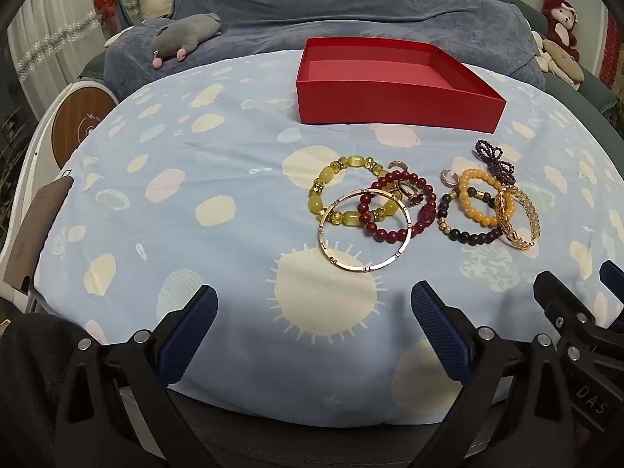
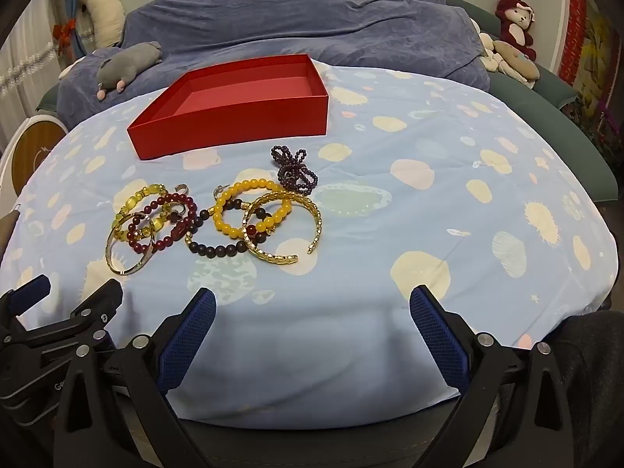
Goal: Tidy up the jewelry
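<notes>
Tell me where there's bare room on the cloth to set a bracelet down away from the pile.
Bare cloth lies right of the gold cuff and between the open right gripper and the pile. The red box looks empty. It's crowded around the red bead bracelet, where pieces overlap.

Both grippers just hang low at the near edge of the bed, side by side. Left gripper [image 1: 314, 308] has its jaws spread wide, nothing in them. Right gripper [image 2: 312, 308] same deal, wide apart, holding nothing.
</notes>
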Available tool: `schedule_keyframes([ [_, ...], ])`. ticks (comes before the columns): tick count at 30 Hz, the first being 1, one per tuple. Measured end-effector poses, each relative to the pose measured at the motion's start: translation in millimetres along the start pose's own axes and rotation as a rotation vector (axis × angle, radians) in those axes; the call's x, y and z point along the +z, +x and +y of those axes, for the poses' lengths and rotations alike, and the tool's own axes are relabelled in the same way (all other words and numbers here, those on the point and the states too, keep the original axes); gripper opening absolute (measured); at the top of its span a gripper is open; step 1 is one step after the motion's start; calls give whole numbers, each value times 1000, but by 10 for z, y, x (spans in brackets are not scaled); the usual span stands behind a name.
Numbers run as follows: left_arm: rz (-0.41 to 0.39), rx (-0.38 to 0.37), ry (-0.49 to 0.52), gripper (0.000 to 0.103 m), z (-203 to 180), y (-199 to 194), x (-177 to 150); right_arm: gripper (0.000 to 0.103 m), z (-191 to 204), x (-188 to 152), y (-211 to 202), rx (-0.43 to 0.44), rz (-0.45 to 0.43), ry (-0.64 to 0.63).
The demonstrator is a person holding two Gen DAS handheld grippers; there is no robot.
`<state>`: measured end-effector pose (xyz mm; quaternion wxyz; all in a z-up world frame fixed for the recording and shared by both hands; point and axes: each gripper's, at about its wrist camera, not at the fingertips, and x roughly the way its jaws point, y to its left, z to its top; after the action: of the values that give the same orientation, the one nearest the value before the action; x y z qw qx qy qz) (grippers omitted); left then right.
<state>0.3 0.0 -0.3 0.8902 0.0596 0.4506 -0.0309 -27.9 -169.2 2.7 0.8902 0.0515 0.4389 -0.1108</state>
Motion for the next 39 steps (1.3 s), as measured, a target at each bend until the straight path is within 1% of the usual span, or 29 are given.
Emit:
schedule_keyframes([
  [1,-1,3,0,95,-1,-1,0,96,4,-3,-10,-2,-12,-2],
  [7,-2,8,1,95,-11,1,4,96,12,-2,-20,-5,-14,-4],
  [10,-14,18,9,92,-50,33,5,96,-7,-2,-30,-8,-18,-7],
  [14,-15,29,5,92,-107,-13,-32,96,20,-32,-22,-19,-8,-18],
  [16,-7,16,-2,92,-15,-14,-6,96,49,-19,-28,-24,-9,-25],
  [30,3,1,-3,92,7,9,3,96,40,-16,-14,-13,-3,-17],
  [39,-7,-3,-5,92,4,4,-4,96,42,-13,-7,-6,-5,-15],
])
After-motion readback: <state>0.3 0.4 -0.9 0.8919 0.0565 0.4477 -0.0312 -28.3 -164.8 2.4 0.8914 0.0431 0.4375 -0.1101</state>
